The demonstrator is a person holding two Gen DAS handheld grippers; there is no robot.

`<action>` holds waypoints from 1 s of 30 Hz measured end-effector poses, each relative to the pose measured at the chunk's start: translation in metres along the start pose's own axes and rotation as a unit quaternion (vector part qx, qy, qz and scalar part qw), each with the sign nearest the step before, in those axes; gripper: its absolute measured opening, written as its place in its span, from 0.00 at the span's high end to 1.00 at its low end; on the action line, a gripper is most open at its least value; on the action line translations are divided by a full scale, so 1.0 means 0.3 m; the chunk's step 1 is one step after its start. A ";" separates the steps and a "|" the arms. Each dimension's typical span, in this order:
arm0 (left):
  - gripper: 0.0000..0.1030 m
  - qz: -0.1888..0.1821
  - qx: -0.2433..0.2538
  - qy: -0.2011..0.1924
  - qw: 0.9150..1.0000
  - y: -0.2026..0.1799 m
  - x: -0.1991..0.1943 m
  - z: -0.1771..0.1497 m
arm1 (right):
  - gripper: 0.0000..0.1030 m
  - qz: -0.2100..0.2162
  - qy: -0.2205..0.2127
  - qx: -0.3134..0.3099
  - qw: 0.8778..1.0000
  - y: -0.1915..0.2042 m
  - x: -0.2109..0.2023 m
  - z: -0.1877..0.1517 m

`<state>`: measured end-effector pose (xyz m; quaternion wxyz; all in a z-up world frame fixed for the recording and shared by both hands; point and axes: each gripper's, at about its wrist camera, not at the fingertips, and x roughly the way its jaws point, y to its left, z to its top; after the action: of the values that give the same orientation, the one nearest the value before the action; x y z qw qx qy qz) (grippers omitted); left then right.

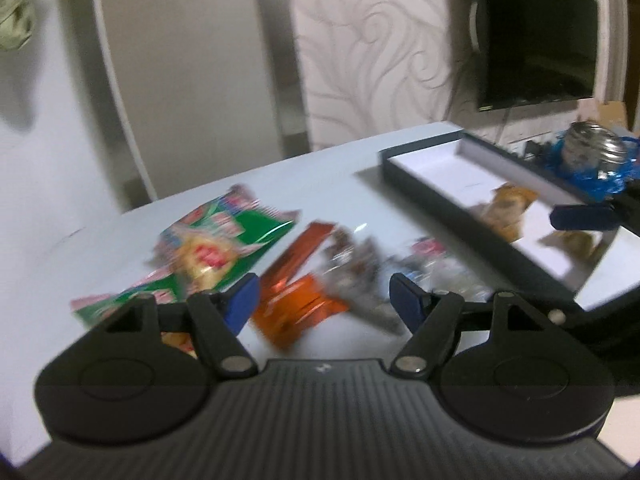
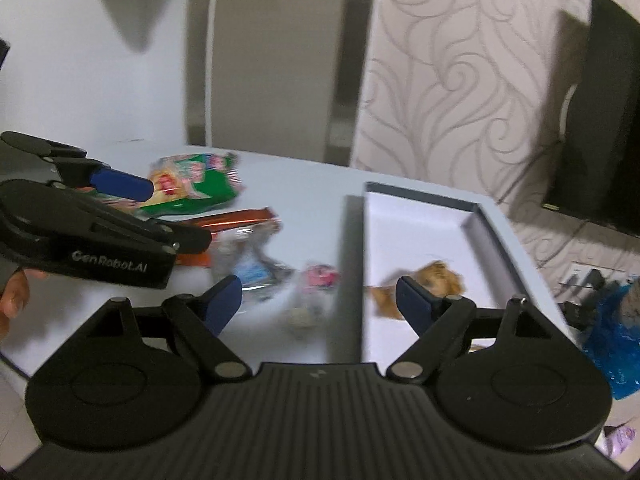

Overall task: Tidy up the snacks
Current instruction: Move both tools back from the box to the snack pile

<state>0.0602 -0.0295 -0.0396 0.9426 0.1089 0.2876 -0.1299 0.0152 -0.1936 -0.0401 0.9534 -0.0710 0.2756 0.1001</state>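
Loose snacks lie on the white table (image 1: pixel 60 264): a green packet (image 1: pixel 216 248), an orange foil wrapper (image 1: pixel 296 292) and clear-wrapped sweets (image 1: pixel 360 280). My left gripper (image 1: pixel 324 300) is open and empty just above the orange wrapper. A dark box (image 1: pixel 416 192) with a white inside holds a brown snack (image 1: pixel 508 208). In the right wrist view my right gripper (image 2: pixel 320 300) is open and empty, straddling the box's left wall (image 2: pixel 352 280), with the brown snack (image 2: pixel 436 280) by its right finger. The left gripper (image 2: pixel 120 184) shows over the green packet (image 2: pixel 200 184).
A blue foil bundle with a metal jar (image 1: pixel 592 156) sits behind the box. A black TV (image 2: pixel 600 120) hangs on the patterned wall at right. A white door stands behind the table. The table's near edge is close below both grippers.
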 end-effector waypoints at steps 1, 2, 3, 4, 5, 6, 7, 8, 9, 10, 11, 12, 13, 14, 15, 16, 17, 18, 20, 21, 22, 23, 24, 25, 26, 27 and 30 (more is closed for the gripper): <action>0.29 0.007 -0.001 0.002 1.000 0.017 0.001 -0.009 | 0.16 0.007 0.002 -0.005 1.000 0.022 0.005 -0.001; 0.29 0.011 -0.002 0.004 1.000 0.031 0.001 -0.018 | 0.16 0.016 0.006 -0.012 1.000 0.047 0.010 -0.004; 0.29 0.013 -0.002 0.007 1.000 0.045 0.003 -0.026 | 0.16 0.022 0.008 -0.019 1.000 0.067 0.018 -0.006; 0.29 0.014 -0.002 0.010 1.000 0.054 0.006 -0.031 | 0.16 0.027 0.011 -0.027 0.999 0.088 0.023 -0.011; 0.29 0.015 -0.001 0.012 1.000 0.063 0.006 -0.037 | 0.16 0.031 0.016 -0.035 0.999 0.110 0.029 -0.020; 0.29 0.014 0.000 0.013 1.000 0.071 0.006 -0.043 | 0.16 0.036 0.022 -0.041 0.998 0.129 0.040 -0.027; 0.29 0.014 0.001 0.013 1.000 0.075 0.006 -0.047 | 0.16 0.041 0.029 -0.042 0.998 0.144 0.051 -0.032; 0.29 0.014 0.002 0.013 1.000 0.080 0.006 -0.052 | 0.16 0.045 0.038 -0.041 0.997 0.156 0.065 -0.037; 0.29 0.015 0.003 0.015 1.000 0.082 0.007 -0.056 | 0.17 0.049 0.044 -0.039 0.997 0.164 0.073 -0.046; 0.29 0.015 0.002 0.016 1.000 0.085 0.009 -0.059 | 0.17 0.054 0.050 -0.038 0.997 0.172 0.084 -0.051; 0.29 0.012 0.002 0.017 1.000 0.088 0.011 -0.061 | 0.19 0.057 0.056 -0.039 0.996 0.183 0.095 -0.056; 0.29 0.010 0.002 0.018 1.000 0.091 0.013 -0.064 | 0.19 0.059 0.060 -0.039 0.996 0.185 0.108 -0.060; 0.29 0.008 0.005 0.018 1.000 0.089 0.016 -0.065 | 0.21 0.063 0.063 -0.038 0.995 0.192 0.117 -0.061; 0.29 0.005 0.010 0.018 1.000 0.086 0.020 -0.065 | 0.24 0.068 0.065 -0.036 0.995 0.199 0.128 -0.060; 0.29 0.003 0.013 0.017 1.000 0.084 0.026 -0.066 | 0.25 0.073 0.068 -0.034 0.994 0.202 0.137 -0.059; 0.29 0.000 0.017 0.018 1.000 0.081 0.033 -0.066 | 0.28 0.079 0.072 -0.032 0.994 0.206 0.147 -0.058; 0.29 -0.001 0.020 0.019 1.000 0.080 0.041 -0.068 | 0.30 0.087 0.075 -0.032 0.993 0.213 0.159 -0.057; 0.29 -0.002 0.021 0.021 1.000 0.082 0.048 -0.070 | 0.30 0.090 0.078 -0.034 0.992 0.222 0.171 -0.058; 0.29 -0.002 0.017 0.025 1.000 0.089 0.064 -0.074 | 0.33 0.094 0.084 -0.043 0.991 0.237 0.192 -0.062; 0.29 -0.003 0.015 0.027 1.000 0.094 0.070 -0.075 | 0.33 0.097 0.086 -0.044 0.991 0.241 0.201 -0.064; 0.29 -0.003 0.015 0.028 0.999 0.098 0.076 -0.075 | 0.35 0.100 0.088 -0.043 0.990 0.244 0.209 -0.066; 0.29 -0.003 0.016 0.029 0.999 0.102 0.082 -0.076 | 0.36 0.103 0.088 -0.043 0.990 0.246 0.216 -0.067; 0.29 -0.003 0.017 0.029 0.999 0.104 0.088 -0.075 | 0.36 0.105 0.089 -0.045 0.990 0.249 0.224 -0.067; 0.29 -0.005 0.017 0.029 0.999 0.106 0.092 -0.074 | 0.36 0.105 0.087 -0.044 0.990 0.249 0.226 -0.066; 0.29 -0.006 0.017 0.029 0.999 0.107 0.096 -0.073 | 0.36 0.106 0.086 -0.042 0.990 0.247 0.231 -0.065; 0.29 -0.008 0.018 0.029 0.999 0.108 0.100 -0.072 | 0.36 0.106 0.087 -0.039 0.990 0.245 0.238 -0.062; 0.29 -0.012 0.017 0.030 0.999 0.109 0.118 -0.070 | 0.36 0.109 0.085 -0.035 0.990 0.237 0.252 -0.056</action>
<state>0.0879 0.0008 -0.0725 0.9299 0.1249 0.3151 -0.1427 0.0528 -0.1163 -0.1008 0.9069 -0.0823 0.3579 0.2063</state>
